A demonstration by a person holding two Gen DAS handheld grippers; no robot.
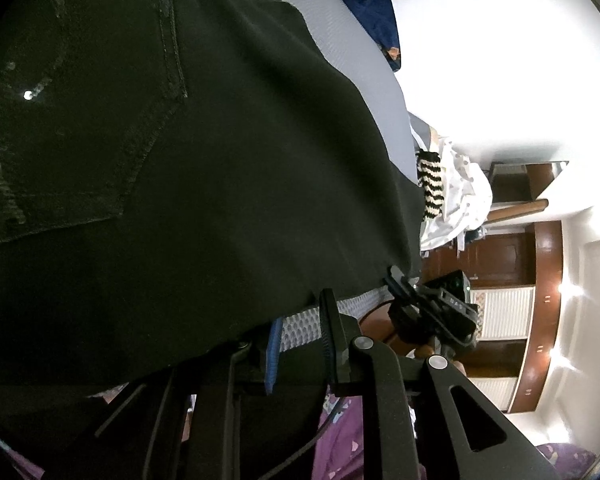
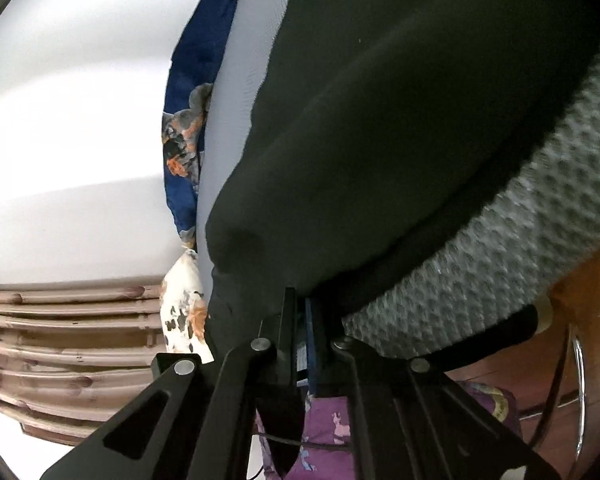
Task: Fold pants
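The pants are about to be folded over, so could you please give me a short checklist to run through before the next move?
1. Left gripper at the pants edge: ok; whether it pinches cloth: cannot tell.
2. Right gripper shut on the pants: ok, its fingers are close together around the dark edge.
3. Pants on the grey cover: ok.
4. Back pocket side up, lying flat: ok.
5. Striped cloth clear of the pants: cannot tell.

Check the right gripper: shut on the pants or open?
Shut on the pants: the right gripper has its fingers nearly together, black fabric edge pinched between them.
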